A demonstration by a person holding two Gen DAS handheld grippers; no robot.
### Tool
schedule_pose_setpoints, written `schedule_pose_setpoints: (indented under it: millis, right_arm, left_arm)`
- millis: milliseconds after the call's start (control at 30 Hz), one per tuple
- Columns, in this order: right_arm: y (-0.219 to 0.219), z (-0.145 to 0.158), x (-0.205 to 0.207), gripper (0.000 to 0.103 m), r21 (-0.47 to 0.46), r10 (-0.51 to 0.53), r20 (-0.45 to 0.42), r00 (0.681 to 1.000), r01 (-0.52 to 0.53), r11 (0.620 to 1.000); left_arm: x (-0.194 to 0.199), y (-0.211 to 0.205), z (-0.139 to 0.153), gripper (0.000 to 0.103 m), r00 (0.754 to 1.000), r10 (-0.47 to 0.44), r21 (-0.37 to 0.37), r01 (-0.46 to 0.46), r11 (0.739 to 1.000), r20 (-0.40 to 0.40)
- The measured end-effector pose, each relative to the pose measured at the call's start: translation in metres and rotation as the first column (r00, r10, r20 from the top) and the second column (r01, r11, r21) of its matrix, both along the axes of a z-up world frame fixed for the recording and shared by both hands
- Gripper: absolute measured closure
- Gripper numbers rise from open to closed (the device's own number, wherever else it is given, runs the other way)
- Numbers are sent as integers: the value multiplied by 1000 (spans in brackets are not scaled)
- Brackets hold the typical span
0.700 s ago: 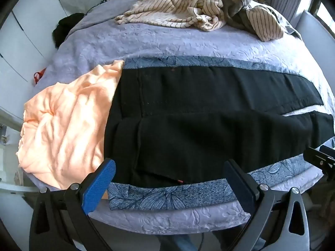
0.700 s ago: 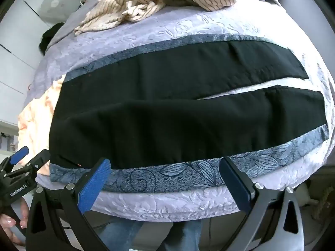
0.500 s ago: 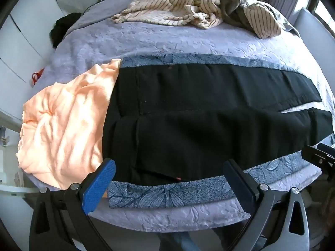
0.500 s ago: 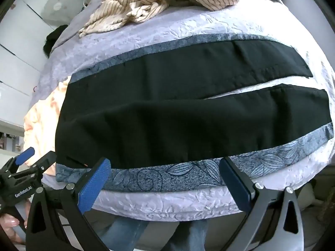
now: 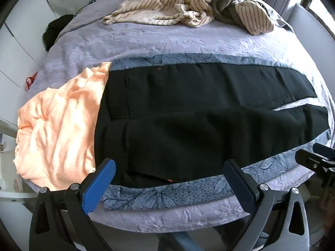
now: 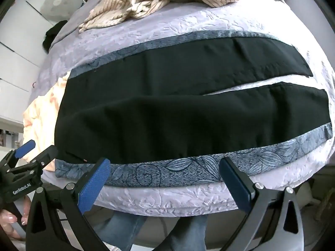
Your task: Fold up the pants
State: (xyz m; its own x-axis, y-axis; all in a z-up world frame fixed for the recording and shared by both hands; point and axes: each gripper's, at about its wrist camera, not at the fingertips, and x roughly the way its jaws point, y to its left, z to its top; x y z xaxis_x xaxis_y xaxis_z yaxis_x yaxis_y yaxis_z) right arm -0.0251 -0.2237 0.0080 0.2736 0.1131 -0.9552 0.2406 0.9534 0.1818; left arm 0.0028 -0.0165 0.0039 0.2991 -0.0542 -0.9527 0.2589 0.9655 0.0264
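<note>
Black pants (image 5: pixel 188 121) lie flat across the near part of the bed, waist to the left and two legs running right with a narrow gap between them; they also show in the right wrist view (image 6: pixel 178 108). They rest on a blue floral-print cloth (image 5: pixel 167 194). My left gripper (image 5: pixel 169 179) is open and empty, hovering over the near edge by the waist. My right gripper (image 6: pixel 165 177) is open and empty, over the near edge by the legs. Each gripper shows at the edge of the other's view.
An orange garment (image 5: pixel 56 125) lies bunched at the left, touching the waist. A pile of striped clothes (image 5: pixel 184 6) sits at the far side of the lilac bedspread (image 5: pixel 146 44). White cupboards (image 5: pixel 12 48) stand left. The person's legs in jeans (image 6: pixel 136 230) stand below the bed edge.
Both grippers have drawn slightly back and up from the bed, so the pants sit a little lower in view. The pants have not moved.
</note>
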Motion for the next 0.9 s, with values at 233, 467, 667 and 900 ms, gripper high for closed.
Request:
schedule_pose_setpoints:
  millis: [233,467,667,900]
  right_arm:
    - [-3,0,-1,0,-11,5,-9,1000,-5,1000]
    - [-6,1,-1,0,-25,6,-10,1000,-7,1000]
    - [-6,1,2,0,-37,13,-11,1000,-13,999]
    - [-7,3,9,0,-48,21,-9,1000,-21,999]
  left_arm:
    - [1,-6,2,0,1000,-6,-5,7,1000,10]
    - [3,-8,1,0,1000,-6,-2,6,1000,11]
    - [6,-8,2,0,1000,1,3,-1,1000,15]
    - [9,-3,2,0,1000,18,10,-18,1000,19]
